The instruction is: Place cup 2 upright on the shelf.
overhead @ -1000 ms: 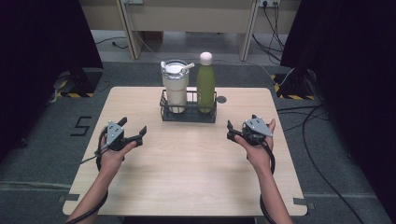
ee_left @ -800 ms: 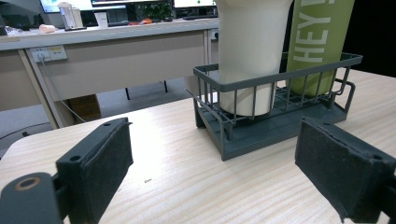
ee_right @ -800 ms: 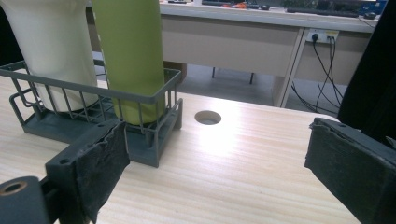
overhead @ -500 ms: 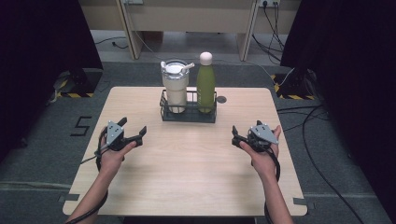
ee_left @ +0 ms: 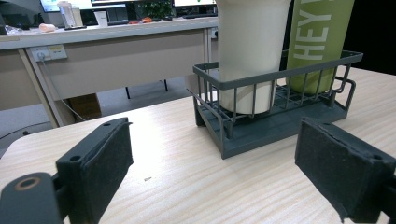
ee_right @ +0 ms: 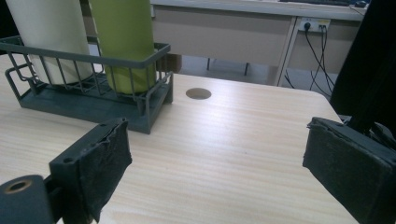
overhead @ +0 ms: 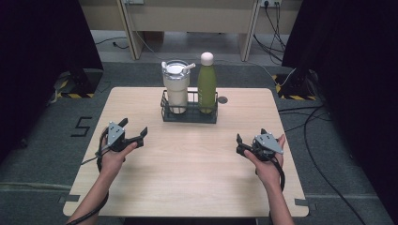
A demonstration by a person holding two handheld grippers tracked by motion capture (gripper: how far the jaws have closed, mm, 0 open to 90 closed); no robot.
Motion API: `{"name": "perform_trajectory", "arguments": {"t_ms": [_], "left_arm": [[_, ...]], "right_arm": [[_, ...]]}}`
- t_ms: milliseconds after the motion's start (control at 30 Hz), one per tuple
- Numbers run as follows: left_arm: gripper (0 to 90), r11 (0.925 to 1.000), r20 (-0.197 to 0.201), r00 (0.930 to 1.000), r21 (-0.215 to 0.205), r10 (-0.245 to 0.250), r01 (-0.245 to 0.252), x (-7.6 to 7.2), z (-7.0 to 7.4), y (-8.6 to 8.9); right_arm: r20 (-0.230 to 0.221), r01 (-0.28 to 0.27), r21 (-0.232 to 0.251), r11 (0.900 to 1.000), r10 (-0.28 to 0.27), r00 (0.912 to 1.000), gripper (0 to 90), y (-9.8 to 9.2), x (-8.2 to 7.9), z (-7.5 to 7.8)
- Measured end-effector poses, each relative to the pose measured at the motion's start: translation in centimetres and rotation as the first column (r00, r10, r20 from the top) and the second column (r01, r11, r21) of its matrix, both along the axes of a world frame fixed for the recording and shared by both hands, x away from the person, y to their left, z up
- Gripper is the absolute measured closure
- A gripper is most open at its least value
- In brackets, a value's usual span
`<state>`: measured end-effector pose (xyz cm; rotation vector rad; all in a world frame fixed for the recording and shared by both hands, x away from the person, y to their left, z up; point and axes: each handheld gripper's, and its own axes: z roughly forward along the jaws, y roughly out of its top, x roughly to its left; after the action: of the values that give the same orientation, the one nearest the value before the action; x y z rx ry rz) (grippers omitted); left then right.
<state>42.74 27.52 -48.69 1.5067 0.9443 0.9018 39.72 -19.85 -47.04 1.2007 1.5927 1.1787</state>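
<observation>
A dark grey wire rack (overhead: 189, 114) stands at the far middle of the pale wood-grain surface (overhead: 187, 178), its long axis running side to side across the person's view. Inside it, upright, are a cream tumbler (overhead: 177, 89) with a white lid and straw tab in the left half, and just beside it, in the right half, a matte olive-green bottle (overhead: 206, 86) with a rounded white cap; both point straight up. The tumbler is a smooth, slightly tapered cylinder; the bottle is slimmer, with white block letters down its side in the left gripper view. The rack has thin vertical bars, a flat rim and a solid base tray. The left tool (overhead: 136, 136) sits in front of the rack and to its left, well apart from it, jaws spread wide with nothing between the rough black pads (ee_left: 100, 163). The right tool (overhead: 240, 143) is in front of the rack and to its right, also well apart; its jaws have just been closing a little yet stand apart and empty. A round hole (overhead: 222, 100) lies in the surface just right of the rack.
</observation>
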Motion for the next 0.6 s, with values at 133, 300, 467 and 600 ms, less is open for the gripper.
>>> {"name": "perform_trajectory", "arguments": {"t_ms": [133, 300, 467, 600], "left_arm": [[10.2, 1.0, 0.001, 1.0, 0.002, -0.001, 0.001, 0.0, 0.01, -0.01], [10.2, 1.0, 0.0, 1.0, 0.003, -0.004, 0.004, 0.01, -0.05, -0.06], [10.2, 1.0, -0.002, 1.0, 0.002, -0.008, 0.008, -0.01, -0.03, -0.18], [10.1, 0.9998, -0.002, 0.9999, 0.008, -0.017, 0.017, -0.02, -0.05, -0.37]], "right_arm": [[-0.011, 0.003, 0.002, 1.0, -0.003, 0.9999, 7.8, -0.18, -0.21, -0.47], [-0.016, 0.009, 0.004, 1.0, -0.009, 0.9998, 8.1, -0.39, -0.31, -0.75], [-0.024, 0.002, 0.001, 1.0, -0.002, 0.9997, 7.8, -0.28, -0.37, -0.98], [-0.025, 0.006, -0.005, 1.0, -0.006, 0.9997, 5.9, -0.28, -0.36, -0.98]]}}
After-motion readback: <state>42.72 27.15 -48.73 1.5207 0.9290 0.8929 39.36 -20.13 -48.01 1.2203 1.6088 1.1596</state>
